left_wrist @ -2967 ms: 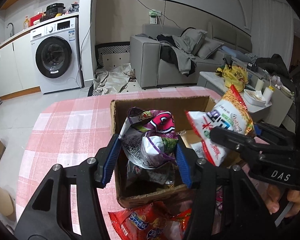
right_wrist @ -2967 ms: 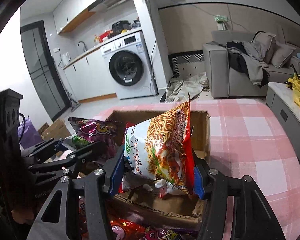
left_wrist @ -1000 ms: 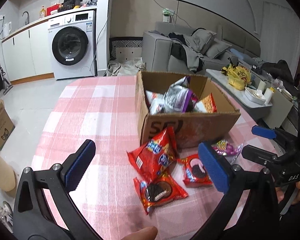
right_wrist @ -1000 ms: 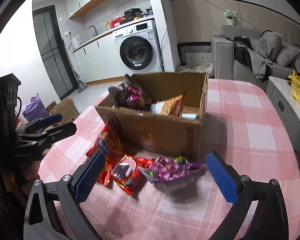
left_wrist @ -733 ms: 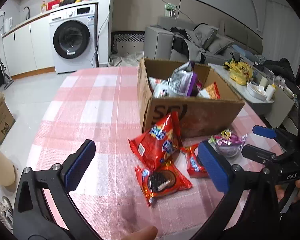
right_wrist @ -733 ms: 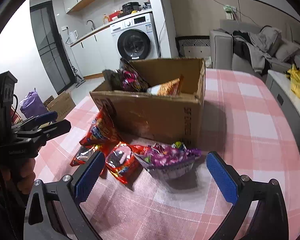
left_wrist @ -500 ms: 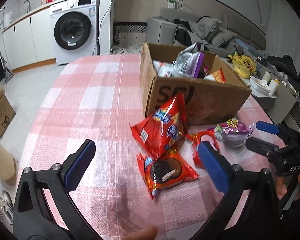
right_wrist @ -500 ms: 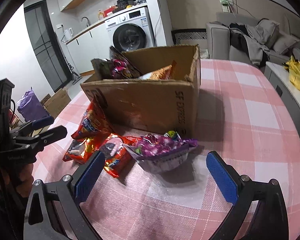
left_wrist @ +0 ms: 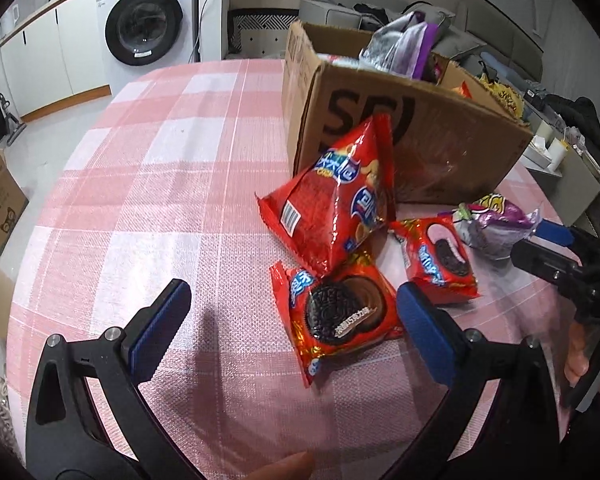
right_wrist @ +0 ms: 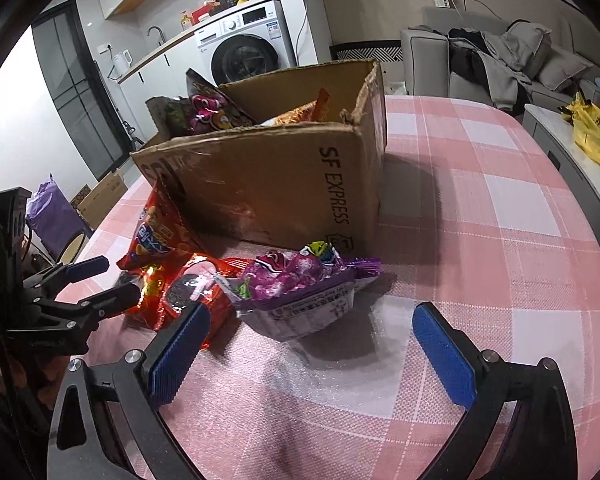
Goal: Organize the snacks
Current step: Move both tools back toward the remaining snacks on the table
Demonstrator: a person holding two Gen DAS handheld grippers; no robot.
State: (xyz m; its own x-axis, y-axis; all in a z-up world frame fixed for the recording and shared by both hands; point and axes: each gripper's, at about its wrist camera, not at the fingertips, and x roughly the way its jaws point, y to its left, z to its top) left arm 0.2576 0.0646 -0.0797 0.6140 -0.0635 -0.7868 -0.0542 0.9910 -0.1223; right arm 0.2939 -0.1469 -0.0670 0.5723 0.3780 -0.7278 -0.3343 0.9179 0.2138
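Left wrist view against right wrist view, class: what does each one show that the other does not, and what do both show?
Only the left wrist view shows the barcode side of the red chip bag and the front cookie pack in full. Only the right wrist view shows the "SF EXPRESS" print on the cardboard box and the yellow bag in full. Both show the box, the purple snack pack, the pink checked tablecloth and the washing machine.

Materials and finishes around the box.
The box (right_wrist: 268,184) is matt, scuffed corrugated cardboard with a torn rim; the red packets (left_wrist: 336,316) and purple pack (right_wrist: 300,292) before it are glossy crinkled film; the cloth (left_wrist: 172,184) beneath is matt woven fabric.
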